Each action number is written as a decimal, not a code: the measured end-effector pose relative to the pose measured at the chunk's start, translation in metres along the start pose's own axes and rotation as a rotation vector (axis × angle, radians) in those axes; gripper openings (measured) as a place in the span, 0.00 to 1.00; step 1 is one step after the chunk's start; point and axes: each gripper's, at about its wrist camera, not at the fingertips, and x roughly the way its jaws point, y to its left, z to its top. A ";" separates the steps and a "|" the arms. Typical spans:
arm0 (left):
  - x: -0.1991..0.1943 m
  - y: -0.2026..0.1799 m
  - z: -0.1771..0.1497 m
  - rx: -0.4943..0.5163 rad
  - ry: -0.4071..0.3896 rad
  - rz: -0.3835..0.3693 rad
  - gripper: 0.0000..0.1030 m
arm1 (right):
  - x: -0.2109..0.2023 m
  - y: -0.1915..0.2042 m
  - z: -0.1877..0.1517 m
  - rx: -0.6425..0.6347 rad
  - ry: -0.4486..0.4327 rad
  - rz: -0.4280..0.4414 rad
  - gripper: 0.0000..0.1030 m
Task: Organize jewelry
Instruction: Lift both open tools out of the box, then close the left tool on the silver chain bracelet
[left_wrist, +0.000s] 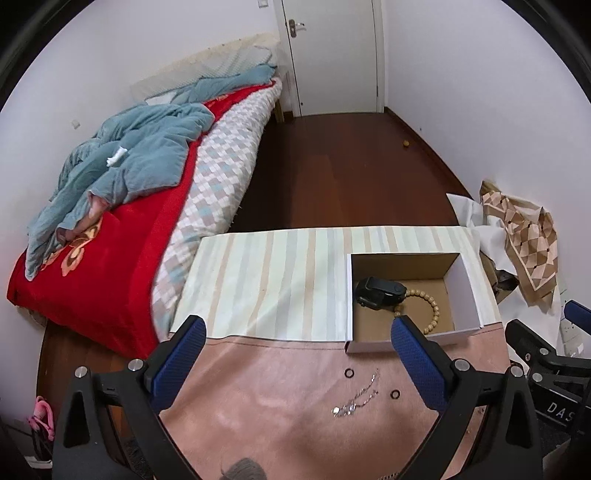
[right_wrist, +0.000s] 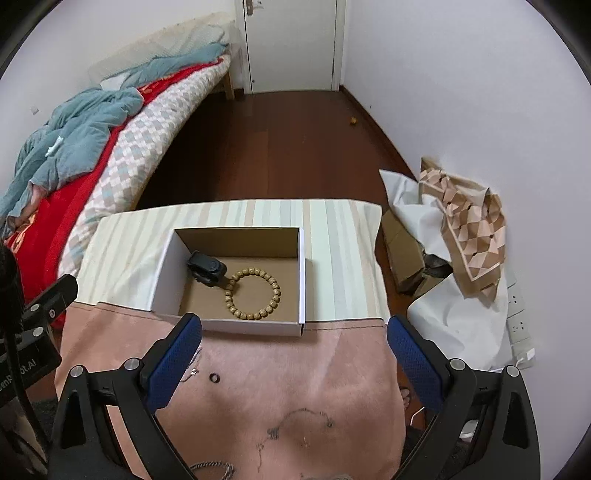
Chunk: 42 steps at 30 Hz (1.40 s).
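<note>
We've got a bed with a red blanket (left_wrist: 110, 258) and a rumpled teal quilt (left_wrist: 129, 158) on the left, dark wooden floor (left_wrist: 332, 166), white door (left_wrist: 332, 55), and a tan geometric-patterned cloth (right_wrist: 469, 225) by the wall.

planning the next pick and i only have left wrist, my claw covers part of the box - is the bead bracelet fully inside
Observer: Yes. The right wrist view shows the whole bracelet lying flat on the floor of the box, touching the black gadget.
Operator: anything on the cloth i can't see
Observer: A thin dark chain lies on the pink cloth, between the fingers of the right claw.
Operator: is that claw holding anything
Observer: No, it is open and empty.
</note>
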 end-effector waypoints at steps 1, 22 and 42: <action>-0.006 0.001 -0.002 -0.001 -0.007 0.001 0.99 | -0.006 0.000 -0.002 0.001 -0.008 0.002 0.99; 0.027 -0.036 -0.158 0.204 0.314 -0.061 0.99 | 0.021 -0.046 -0.158 0.140 0.281 0.026 0.99; 0.061 -0.079 -0.198 0.239 0.446 -0.246 0.06 | 0.042 -0.068 -0.173 0.205 0.330 0.028 0.99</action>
